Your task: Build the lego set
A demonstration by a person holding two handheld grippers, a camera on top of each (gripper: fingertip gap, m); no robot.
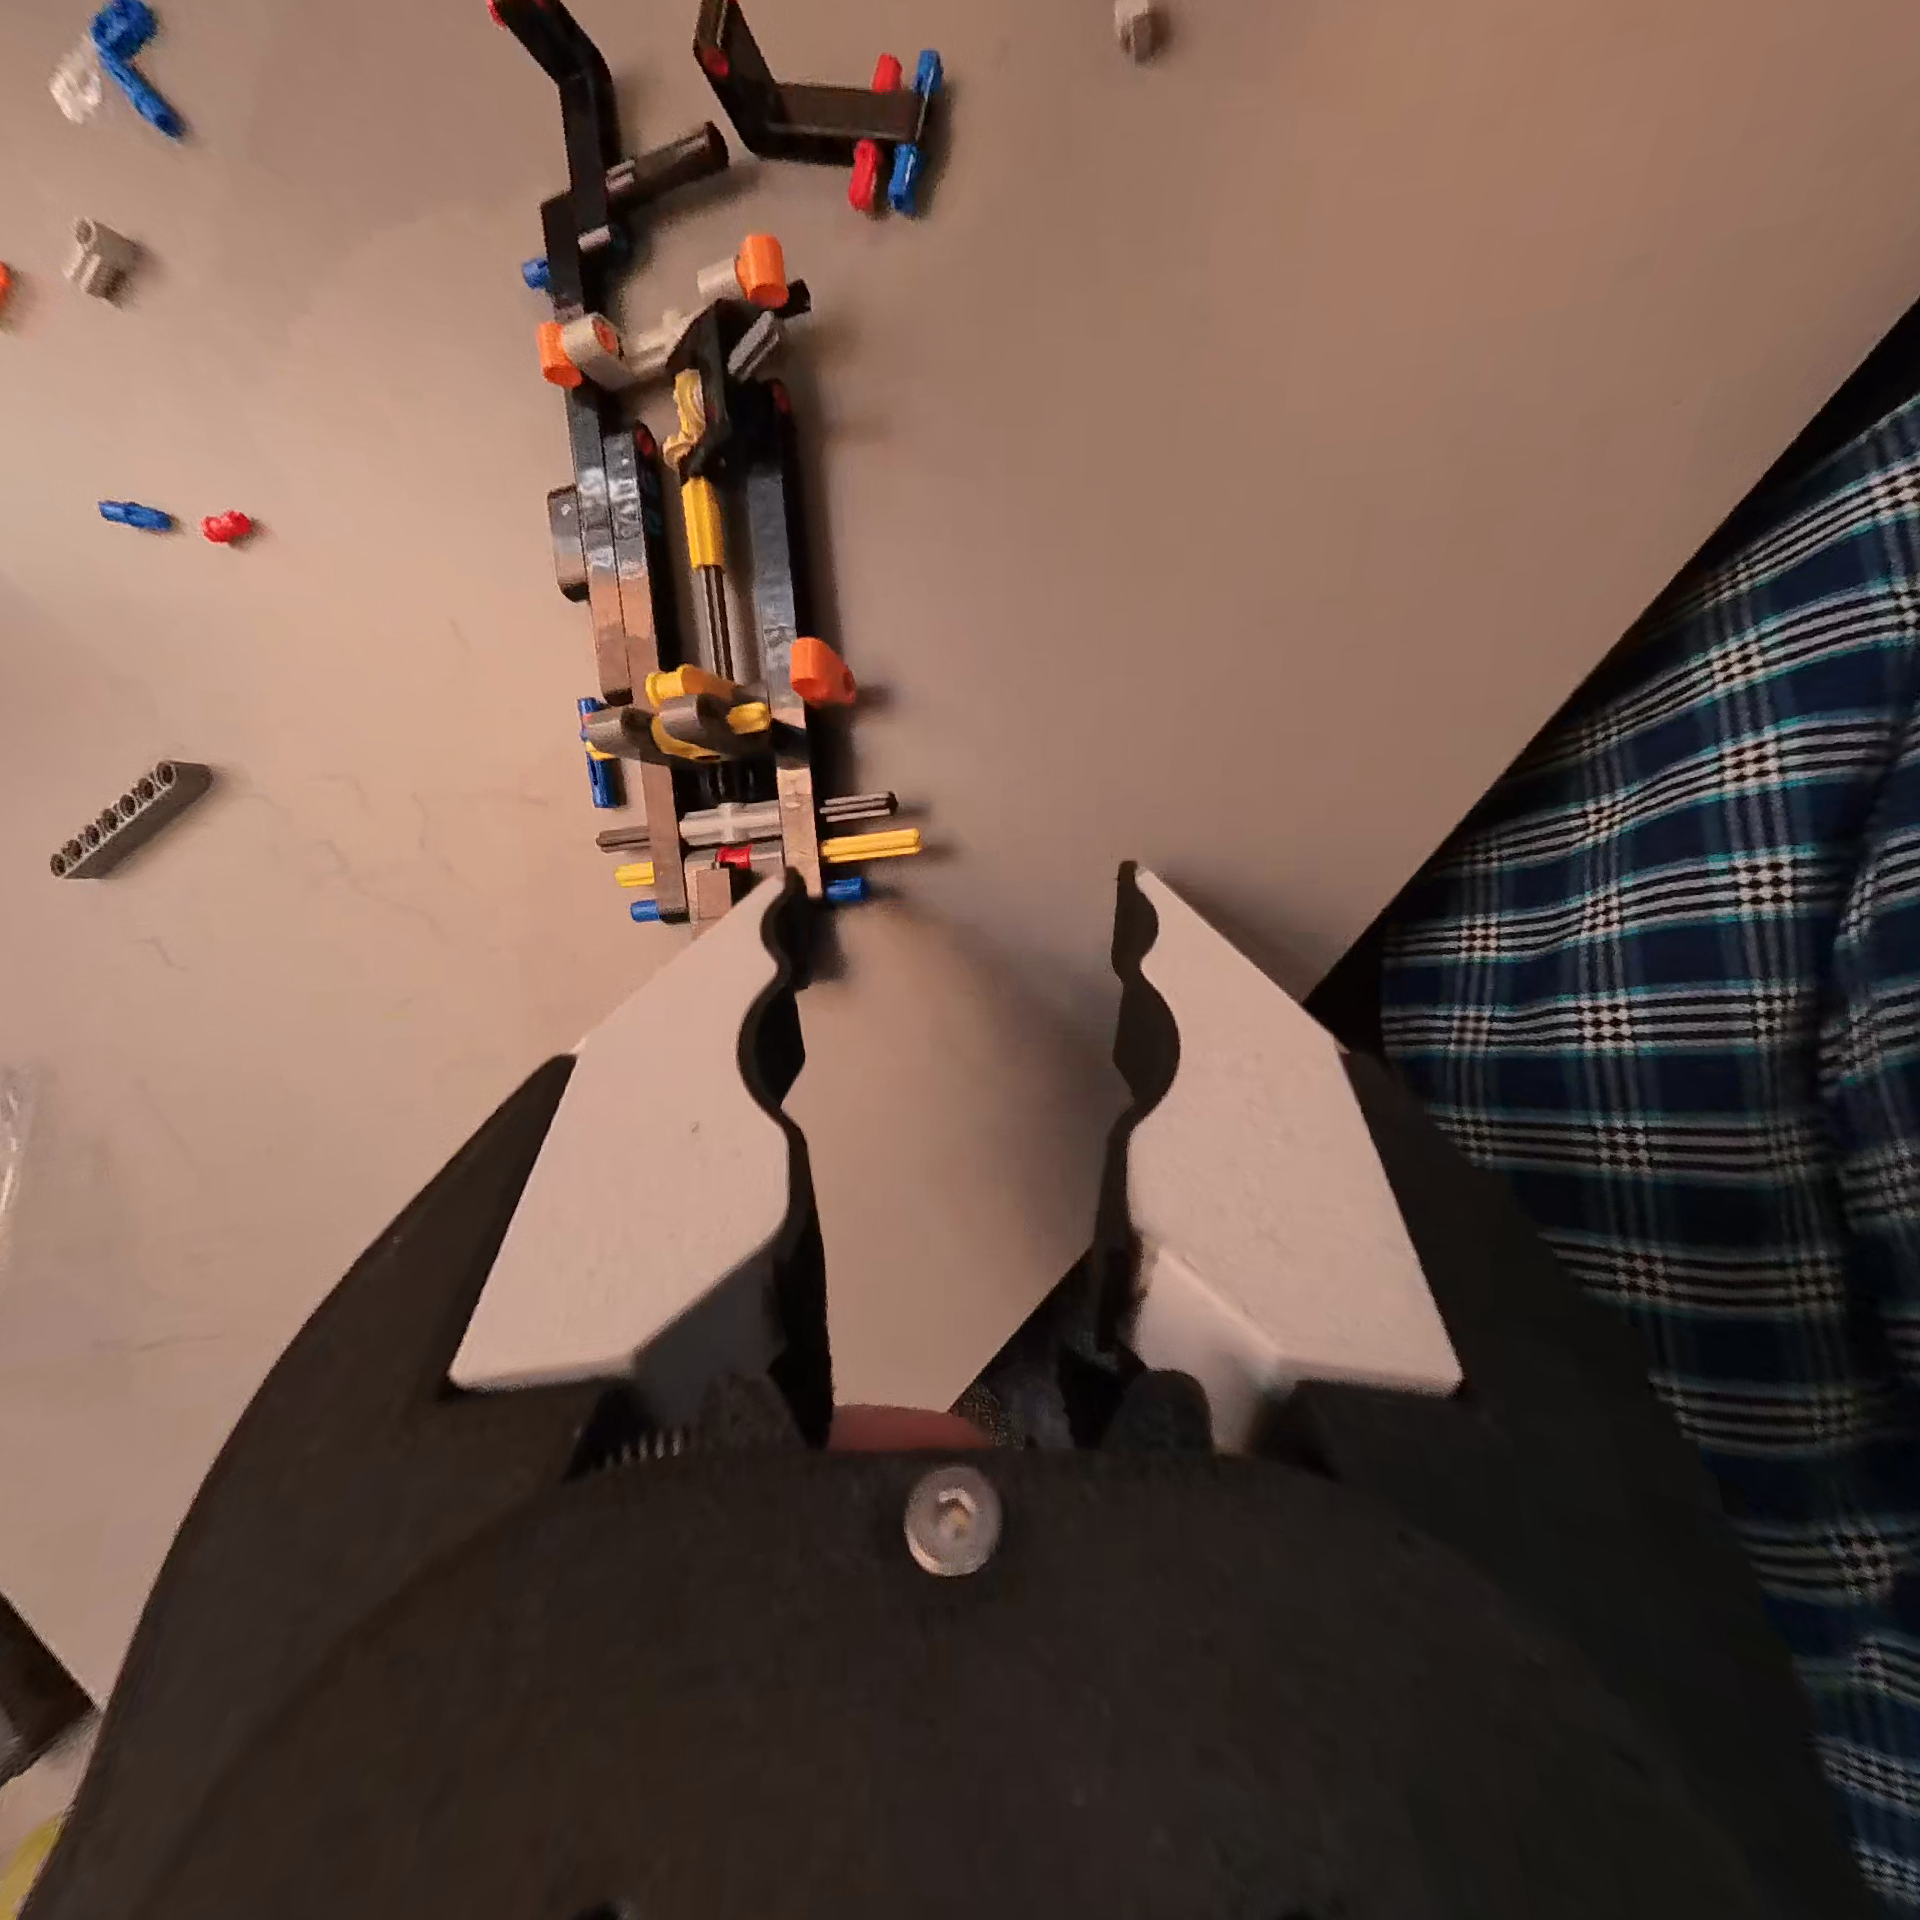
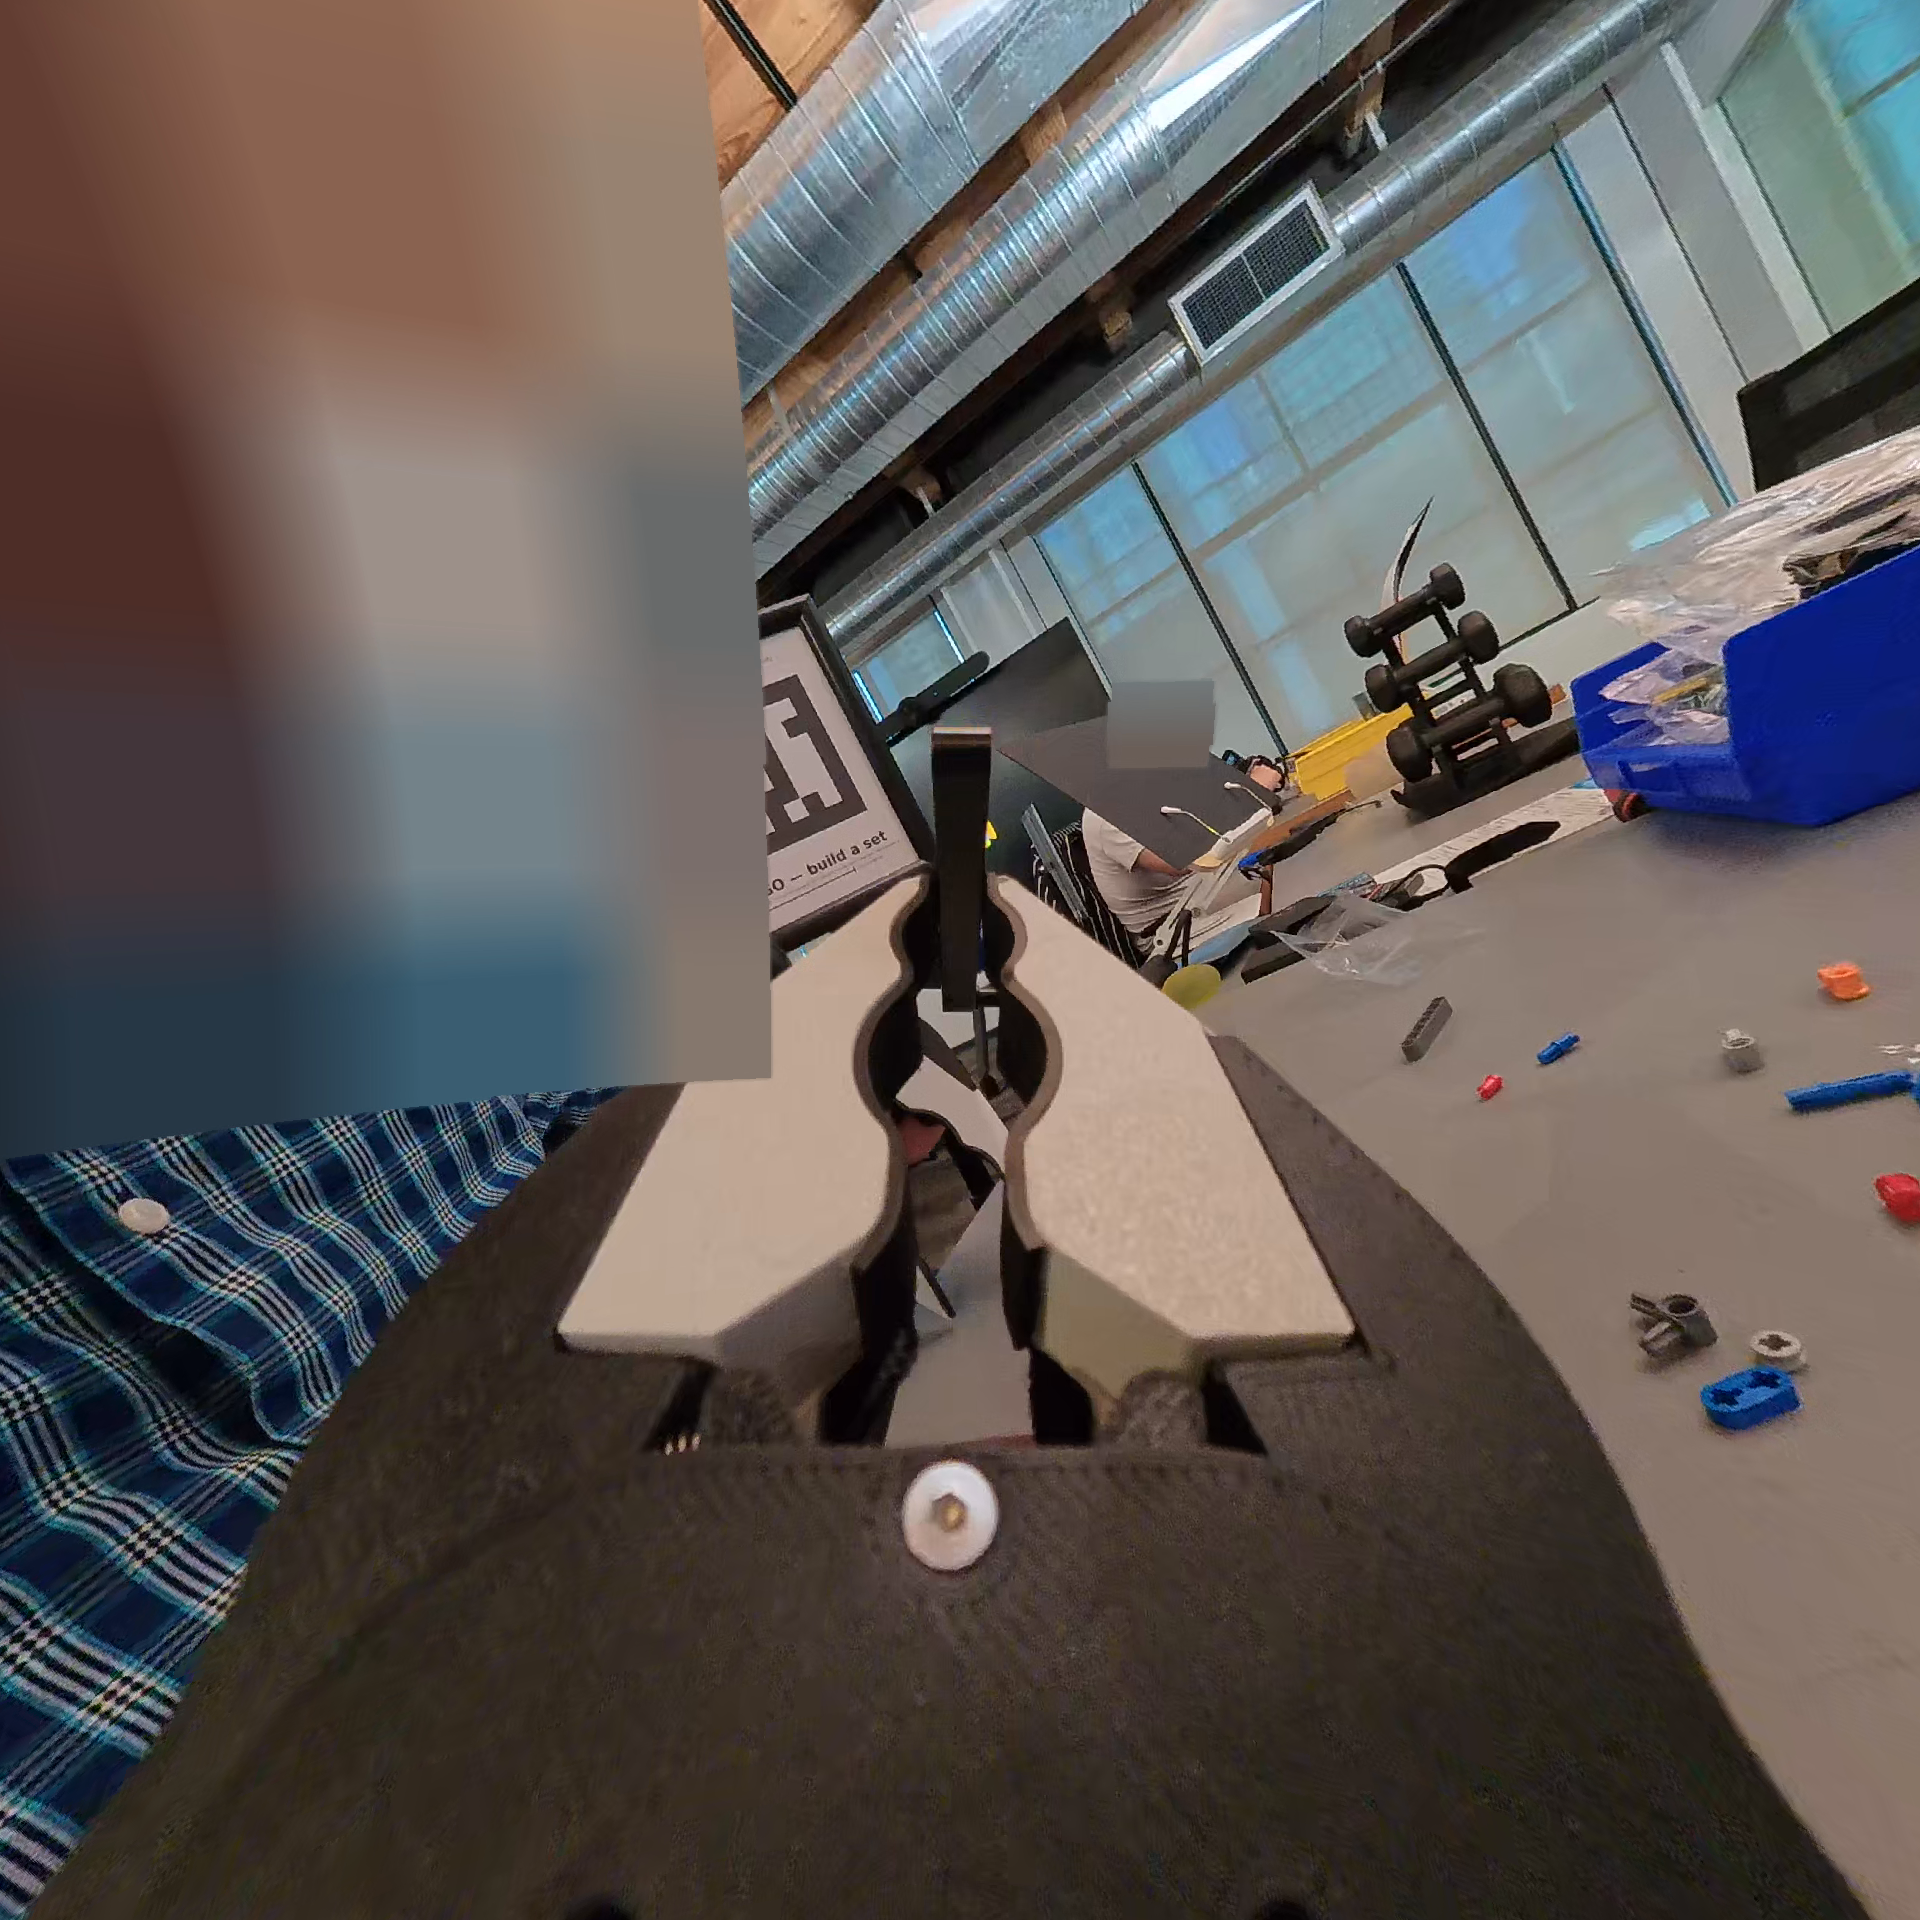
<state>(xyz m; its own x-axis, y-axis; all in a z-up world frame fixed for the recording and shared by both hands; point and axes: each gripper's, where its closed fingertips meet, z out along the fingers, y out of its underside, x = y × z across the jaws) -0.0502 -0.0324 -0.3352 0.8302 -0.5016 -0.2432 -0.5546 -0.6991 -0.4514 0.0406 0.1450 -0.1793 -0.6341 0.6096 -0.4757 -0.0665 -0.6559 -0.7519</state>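
A long black lego frame [image 1: 696, 582] with yellow, orange, grey and blue parts lies on the table, stretching away from me in the left wrist view. My left gripper [image 1: 956, 894] is open and empty; its left fingertip [image 1: 769, 914] overlaps the frame's near end. Two black angled beam assemblies [image 1: 582, 145] [image 1: 821, 114] lie beyond the frame. My right gripper [image 2: 958, 904] is shut on a thin black lego beam [image 2: 958, 831] that sticks up out of the jaws, held in the air off the table's edge.
Loose pieces lie on the table: a dark grey beam [image 1: 130, 821], blue pin [image 1: 135, 514], red pin [image 1: 225, 527], blue connector [image 2: 1751, 1394], grey connector [image 2: 1673, 1322]. A blue bin [image 2: 1766, 717] stands at the far right. A person's plaid shirt [image 1: 1683, 1039] is beside the table edge. My hands' fingertips stand some 25 cm from each other.
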